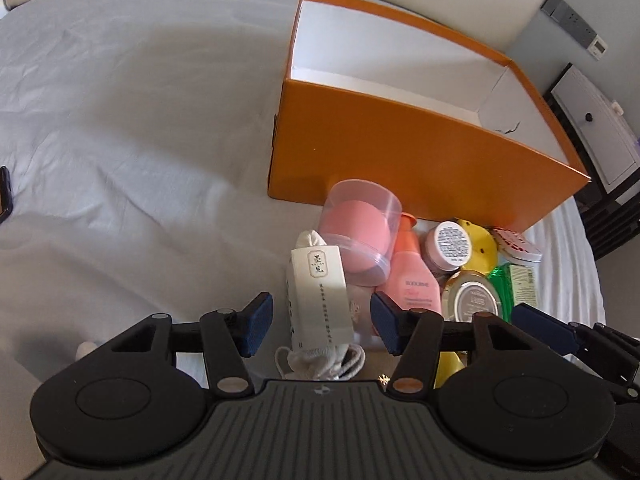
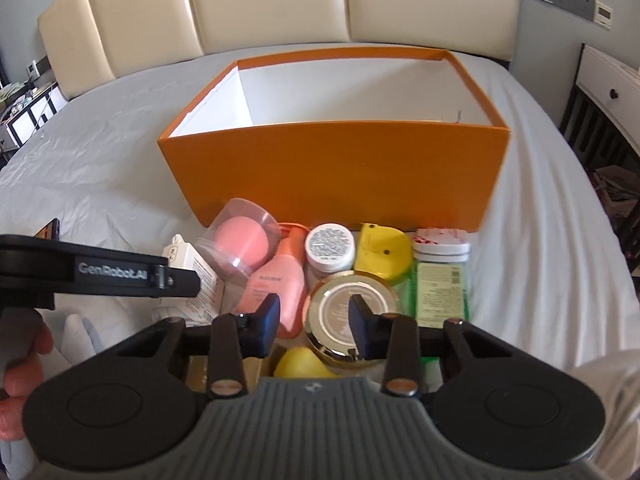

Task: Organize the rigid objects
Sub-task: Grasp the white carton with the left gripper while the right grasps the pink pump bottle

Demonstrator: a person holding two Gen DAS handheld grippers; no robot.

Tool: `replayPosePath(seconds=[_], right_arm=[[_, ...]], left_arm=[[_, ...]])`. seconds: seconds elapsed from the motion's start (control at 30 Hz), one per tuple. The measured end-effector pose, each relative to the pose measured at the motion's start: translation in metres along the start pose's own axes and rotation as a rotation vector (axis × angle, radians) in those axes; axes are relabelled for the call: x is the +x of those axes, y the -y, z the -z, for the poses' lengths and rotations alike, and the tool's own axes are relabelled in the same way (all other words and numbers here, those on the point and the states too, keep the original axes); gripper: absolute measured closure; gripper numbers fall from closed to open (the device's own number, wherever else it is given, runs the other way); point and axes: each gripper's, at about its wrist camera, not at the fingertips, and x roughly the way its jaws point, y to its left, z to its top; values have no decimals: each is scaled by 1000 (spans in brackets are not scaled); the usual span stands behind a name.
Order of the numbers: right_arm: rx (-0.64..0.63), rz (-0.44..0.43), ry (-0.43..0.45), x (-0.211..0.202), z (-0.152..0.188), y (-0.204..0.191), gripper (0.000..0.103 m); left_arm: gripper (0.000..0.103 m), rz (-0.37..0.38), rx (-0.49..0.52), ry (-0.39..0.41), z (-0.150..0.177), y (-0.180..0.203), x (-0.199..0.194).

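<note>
An open orange box [image 1: 400,152] [image 2: 332,168] with a white, empty-looking inside stands on the bed. In front of it lies a heap of toiletries. My left gripper [image 1: 322,326] is open, its fingers on either side of a white paper-wrapped pack [image 1: 320,296] [image 2: 200,280]. My right gripper [image 2: 314,324] is open around a gold-lidded glass jar [image 2: 348,312] [image 1: 474,300], not closed on it. Nearby lie a clear tub with a pink sponge [image 1: 360,232] [image 2: 244,240] and a pink bottle [image 1: 412,272] [image 2: 284,280].
A white-lidded jar [image 2: 330,246], a yellow case [image 2: 382,254], a green-labelled bottle [image 2: 440,284] and a yellow fruit [image 2: 304,366] lie in the heap. A dark phone [image 1: 5,192] lies at the left. A nightstand [image 2: 608,92] stands at the right, a padded headboard [image 2: 260,4] behind.
</note>
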Motion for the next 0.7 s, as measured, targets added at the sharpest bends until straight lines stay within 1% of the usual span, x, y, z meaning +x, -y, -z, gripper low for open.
replayPosePath(seconds=[0.13, 0.2, 0.33, 0.4, 0.47, 0.57, 0.6, 0.7], right_arm=[[-20, -20, -40, 20, -9, -8, 66], [-24, -32, -62, 28, -11, -10, 66], [-23, -50, -102, 42, -14, -12, 65], [-16, -59, -124, 48, -15, -13, 65], [-7, -68, -146, 53, -16, -13, 65], [-4, -79, -163, 59, -19, -14, 64], [-7, -77, -166, 61, -20, -15, 62], [-23, -69, -179, 66, -23, -20, 59]], left_arm=[[46, 16, -2, -42, -9, -1, 12], [52, 20, -2, -55, -10, -2, 17], [59, 19, -11, -68, -14, -6, 26], [65, 18, -13, -72, -16, -7, 30], [69, 9, -17, -75, -17, -9, 33], [69, 11, -28, -73, -18, -12, 35], [70, 11, -29, -72, -19, -12, 36], [70, 27, -51, -75, -19, -17, 37]])
